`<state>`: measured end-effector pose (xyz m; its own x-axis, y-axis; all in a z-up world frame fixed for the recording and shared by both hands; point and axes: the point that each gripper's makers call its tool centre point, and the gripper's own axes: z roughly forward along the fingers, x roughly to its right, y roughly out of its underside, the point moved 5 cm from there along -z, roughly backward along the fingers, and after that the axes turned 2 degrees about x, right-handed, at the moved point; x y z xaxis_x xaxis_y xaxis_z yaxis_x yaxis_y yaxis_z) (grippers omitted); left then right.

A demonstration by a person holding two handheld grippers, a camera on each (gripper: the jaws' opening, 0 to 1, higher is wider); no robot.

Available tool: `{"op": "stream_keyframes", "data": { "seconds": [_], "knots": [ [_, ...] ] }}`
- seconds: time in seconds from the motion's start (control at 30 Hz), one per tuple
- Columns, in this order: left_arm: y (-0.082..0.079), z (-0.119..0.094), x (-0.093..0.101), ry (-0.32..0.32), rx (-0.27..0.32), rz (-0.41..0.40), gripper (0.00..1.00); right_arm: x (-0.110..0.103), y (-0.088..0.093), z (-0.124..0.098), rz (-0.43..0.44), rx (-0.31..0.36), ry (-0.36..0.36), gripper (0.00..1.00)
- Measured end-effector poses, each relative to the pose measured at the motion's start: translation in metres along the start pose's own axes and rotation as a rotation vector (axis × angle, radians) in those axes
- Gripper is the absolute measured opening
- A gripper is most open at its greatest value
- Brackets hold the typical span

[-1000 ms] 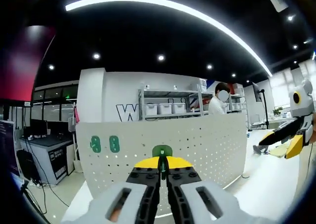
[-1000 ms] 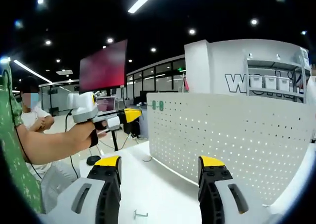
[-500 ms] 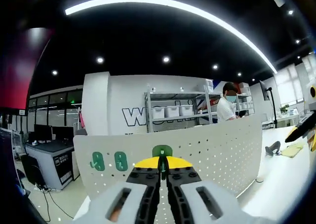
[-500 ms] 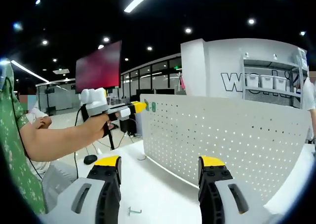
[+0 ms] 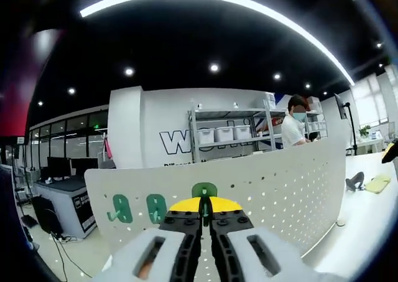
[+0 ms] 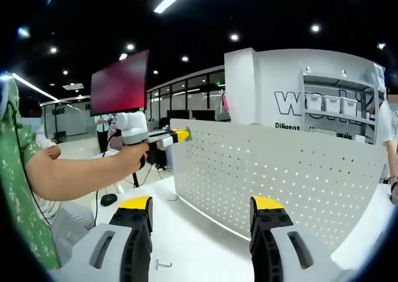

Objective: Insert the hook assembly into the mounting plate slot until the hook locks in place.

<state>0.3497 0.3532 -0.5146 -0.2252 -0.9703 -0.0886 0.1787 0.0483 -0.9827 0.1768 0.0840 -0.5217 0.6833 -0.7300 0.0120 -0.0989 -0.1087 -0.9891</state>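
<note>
Left gripper view: I see my left gripper (image 5: 204, 215) with its jaws pressed together on a green hook (image 5: 204, 190), whose rounded top stands just above the yellow tips, close in front of the white pegboard (image 5: 280, 188). Two more green hooks (image 5: 138, 208) already sit on that board, side by side to the left. Beyond it, a metal shelf (image 5: 230, 136) holds three pale bins (image 5: 222, 134). Right gripper view shows what the other does not: my right gripper (image 6: 199, 232), jaws wide apart and holding nothing, over the white table (image 6: 186, 248), where one small metal piece (image 6: 163, 264) lies. Farther off, my forearm (image 6: 81, 173) carries the left gripper to the pegboard's upper left corner.
</note>
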Motion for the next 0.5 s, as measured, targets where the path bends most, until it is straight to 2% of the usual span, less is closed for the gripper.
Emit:
{"op": "stream_keyframes", "data": {
  "seconds": [0.5],
  "knots": [
    [0.003,0.015,0.002,-0.024,-0.041,0.025,0.03,0.004,-0.007,-0.001,-0.003,0.005,0.007,0.68]
  ]
}}
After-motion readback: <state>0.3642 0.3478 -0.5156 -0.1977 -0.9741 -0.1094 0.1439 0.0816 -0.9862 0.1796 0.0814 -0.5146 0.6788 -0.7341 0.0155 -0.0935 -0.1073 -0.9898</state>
